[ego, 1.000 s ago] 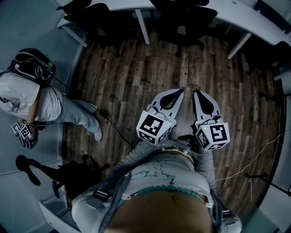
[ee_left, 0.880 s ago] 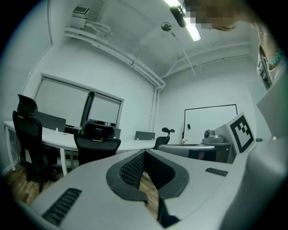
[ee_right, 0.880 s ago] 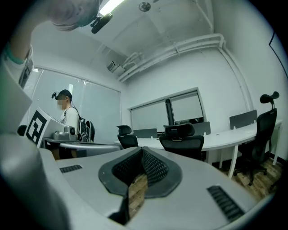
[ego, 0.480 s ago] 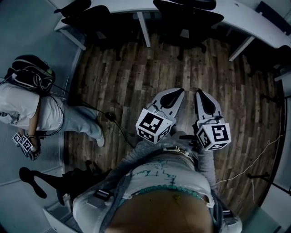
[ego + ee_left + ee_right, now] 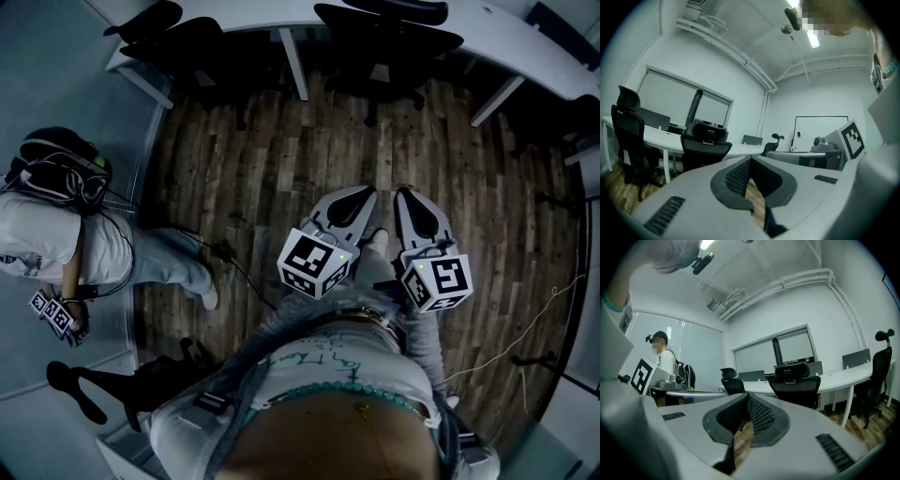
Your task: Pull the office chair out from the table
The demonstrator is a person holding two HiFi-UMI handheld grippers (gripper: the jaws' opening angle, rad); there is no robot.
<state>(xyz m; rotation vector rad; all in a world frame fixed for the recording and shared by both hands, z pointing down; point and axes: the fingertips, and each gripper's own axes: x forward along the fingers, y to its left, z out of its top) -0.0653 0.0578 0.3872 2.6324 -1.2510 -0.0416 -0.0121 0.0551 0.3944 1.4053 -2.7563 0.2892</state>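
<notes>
A black office chair stands tucked against the white table at the top of the head view. It also shows straight ahead in the left gripper view and in the right gripper view. My left gripper and right gripper are side by side over the wooden floor, well short of the chair and pointing level at it. Both are shut with nothing between the jaws, as the left gripper and the right gripper show in their own views.
A second black chair stands at the table's left end, and another is further right. A person with a backpack stands at the left, holding marker cubes. Cables lie on the wooden floor; a tripod stands at lower left.
Both grippers have moved forward across the floor toward the table and chair, keeping their spacing. The person at the left has slid down in the frame. The jaws stay shut.
</notes>
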